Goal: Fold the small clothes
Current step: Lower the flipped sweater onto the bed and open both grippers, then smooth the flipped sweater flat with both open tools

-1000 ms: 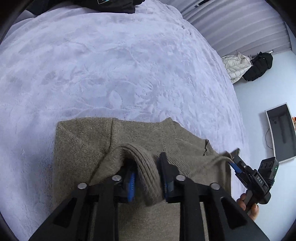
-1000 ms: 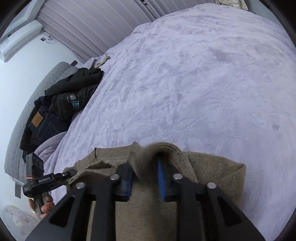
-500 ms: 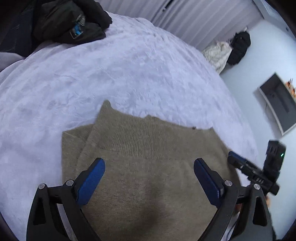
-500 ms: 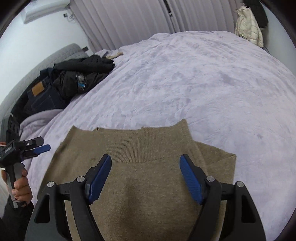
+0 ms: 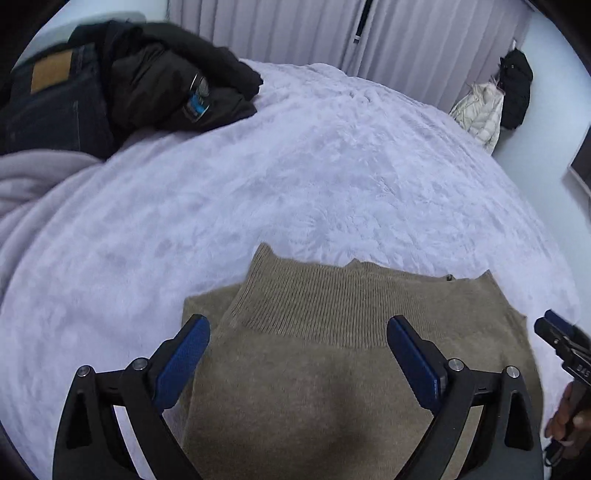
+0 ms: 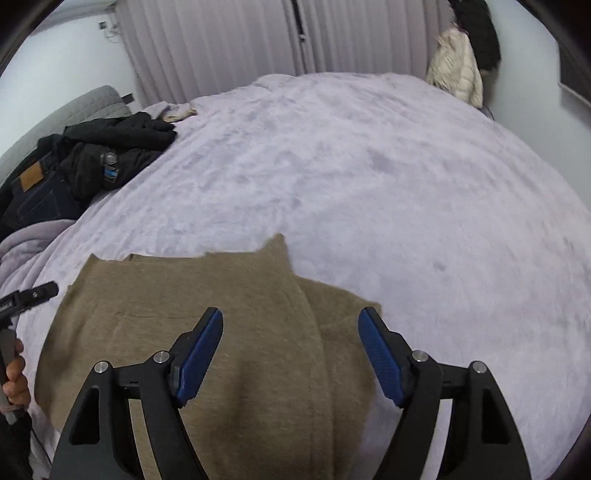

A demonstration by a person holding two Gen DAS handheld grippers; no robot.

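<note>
A tan knitted sweater (image 5: 325, 369) lies folded on the bed (image 5: 295, 177), which is covered with a pale lilac fleece blanket. Its ribbed band lies across the top of the fold on the far side, and a second layer of the same knit sticks out from under it on one side.

The left gripper (image 5: 298, 360) hovers above the sweater with its 2 blue-padded fingers (image 5: 183, 363) spread wide. Nothing is pinched between them; the knit lies flat below. In the same view the right gripper (image 5: 565, 339) shows at the right edge, held by a hand (image 5: 565, 424) beside the sweater's edge.

From the right wrist view, the right gripper (image 6: 291, 356) also hangs over the sweater (image 6: 207, 314), its 2 fingers (image 6: 380, 356) spread apart and gripping nothing. The left gripper (image 6: 26, 299) comes in at the left edge, with a hand (image 6: 16, 380) around its handle.

At the far left corner of the bed sits a pile of dark clothes: a black jacket (image 5: 173, 77) on top of dark blue jeans (image 5: 51, 103) with a brown leather patch. A cream puffer coat (image 6: 458, 70) and a black garment (image 6: 480, 33) hang by the wall beyond the bed, in front of long pale curtains (image 6: 221, 44).
</note>
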